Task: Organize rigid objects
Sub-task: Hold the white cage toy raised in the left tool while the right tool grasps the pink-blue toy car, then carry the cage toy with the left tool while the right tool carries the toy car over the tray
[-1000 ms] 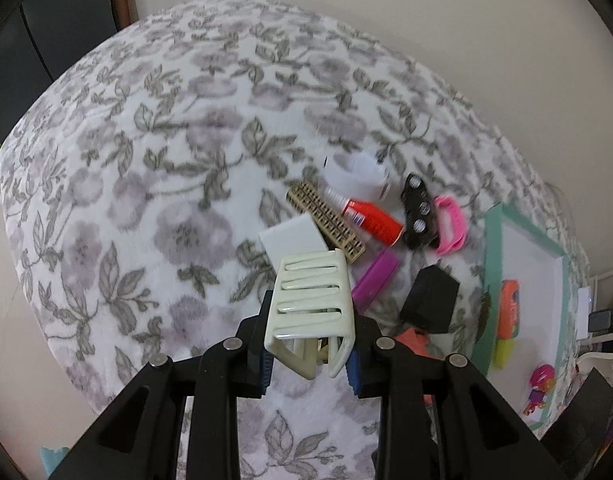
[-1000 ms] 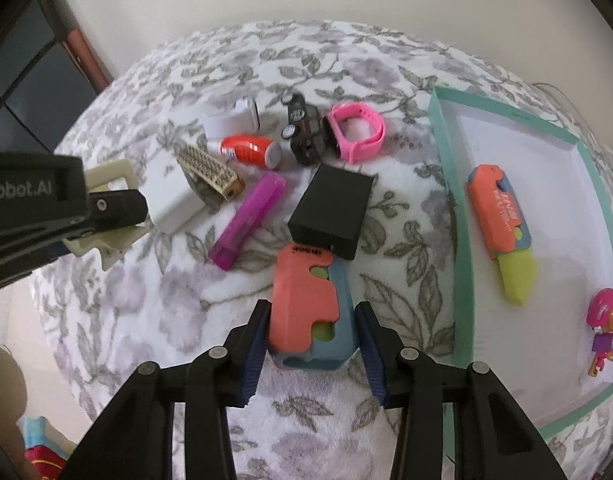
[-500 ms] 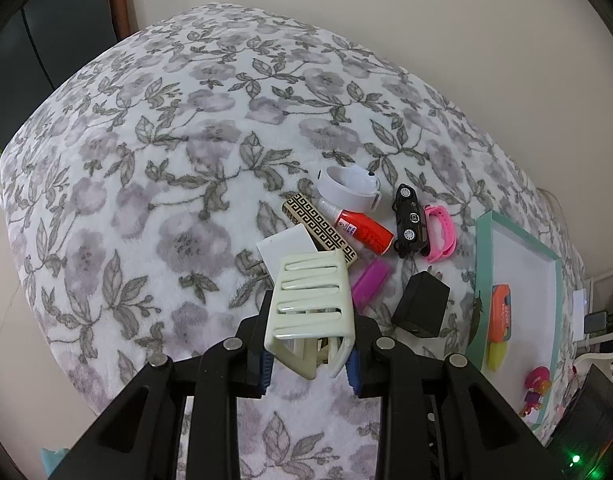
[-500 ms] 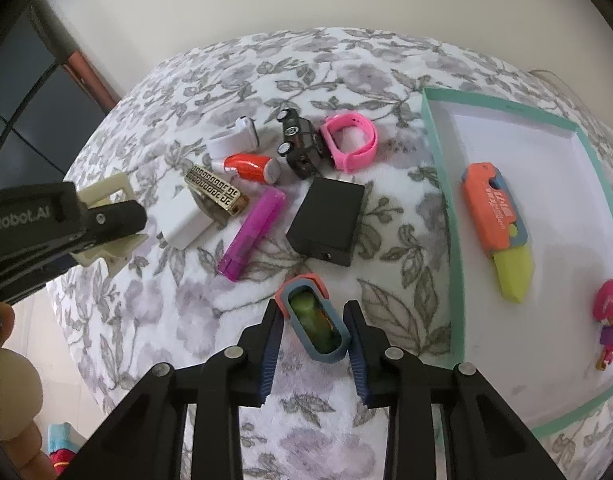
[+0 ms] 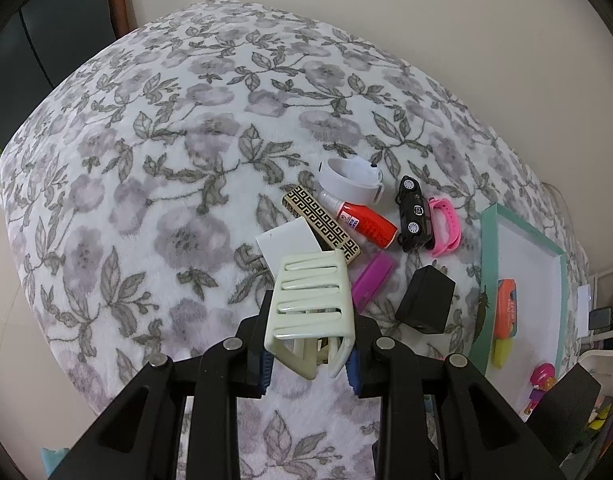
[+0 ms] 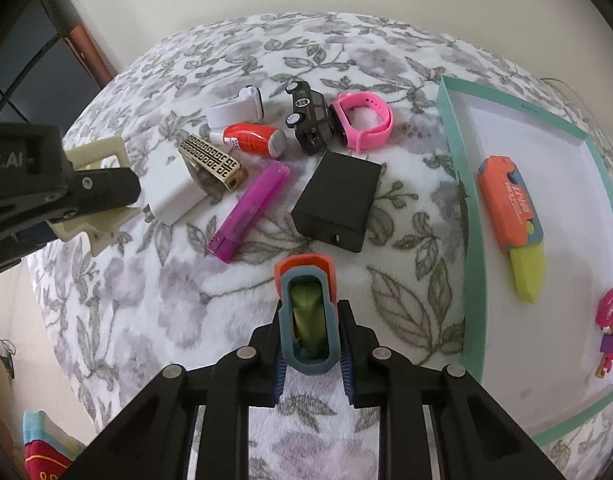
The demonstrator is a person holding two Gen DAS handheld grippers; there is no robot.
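My left gripper (image 5: pixel 308 364) is shut on a cream slotted hair clip (image 5: pixel 312 296), held above the flowered cloth. In the right wrist view that clip (image 6: pixel 102 152) and the left gripper (image 6: pixel 86 196) show at the left edge. My right gripper (image 6: pixel 312 368) is shut on an orange-and-blue toy cutter (image 6: pixel 306 312), which stands on edge between the pads with a green part inside. A teal-rimmed white tray (image 6: pixel 452 128) lies to the right and holds another orange cutter (image 6: pixel 508 204) with a yellow blade and a pink figure (image 6: pixel 610 332).
On the cloth lie a white charger (image 6: pixel 172 192), gold patterned lighter (image 6: pixel 214 162), red glue bottle (image 6: pixel 252 140), white watch band (image 6: pixel 236 108), black toy car (image 6: pixel 310 118), pink watch (image 6: pixel 364 124), purple lighter (image 6: pixel 250 210) and black adapter (image 6: pixel 338 200). A wall stands behind.
The right jaws closed on the orange-and-blue cutter, which turned from lying flat to standing on edge between them and came off the cloth. The left gripper kept its hold on the clip.
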